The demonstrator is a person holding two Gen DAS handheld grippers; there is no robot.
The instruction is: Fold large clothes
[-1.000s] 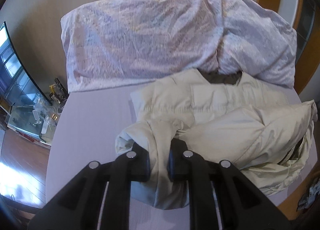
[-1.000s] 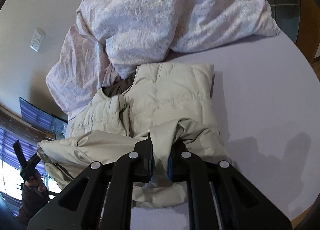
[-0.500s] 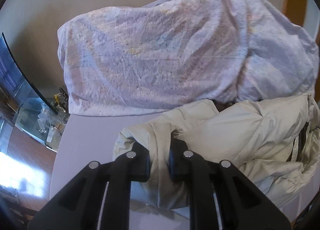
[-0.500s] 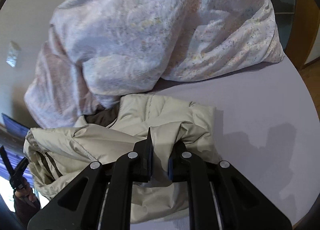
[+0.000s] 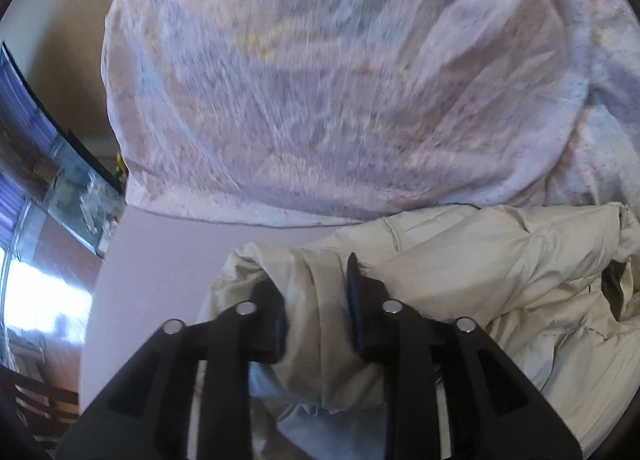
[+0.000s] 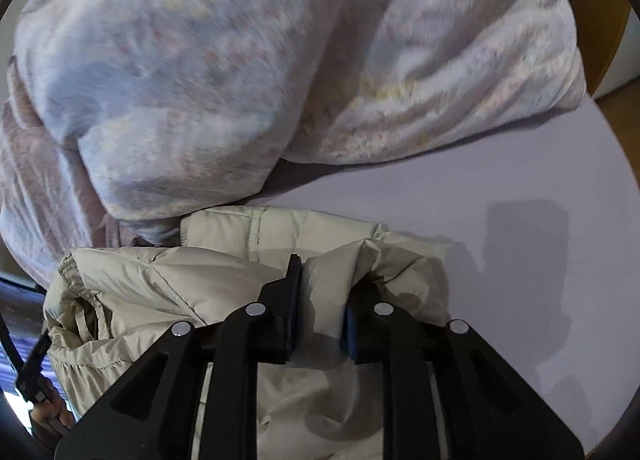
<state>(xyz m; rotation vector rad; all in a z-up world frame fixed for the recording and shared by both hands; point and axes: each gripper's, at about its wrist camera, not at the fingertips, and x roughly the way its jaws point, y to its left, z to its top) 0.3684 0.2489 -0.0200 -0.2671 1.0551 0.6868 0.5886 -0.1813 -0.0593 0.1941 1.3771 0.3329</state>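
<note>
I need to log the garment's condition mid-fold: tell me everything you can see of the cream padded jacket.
The cream jacket is a puffy, quilted garment of smooth, slightly shiny fabric with stitched seams. It lies bunched and folded over itself on the lilac bed sheet, its far edge against the pale patterned duvet. A fold of it sits between the jaws of the left gripper and another between those of the right gripper; both have just been opening, and the pads no longer seem to pinch the cloth.
</note>
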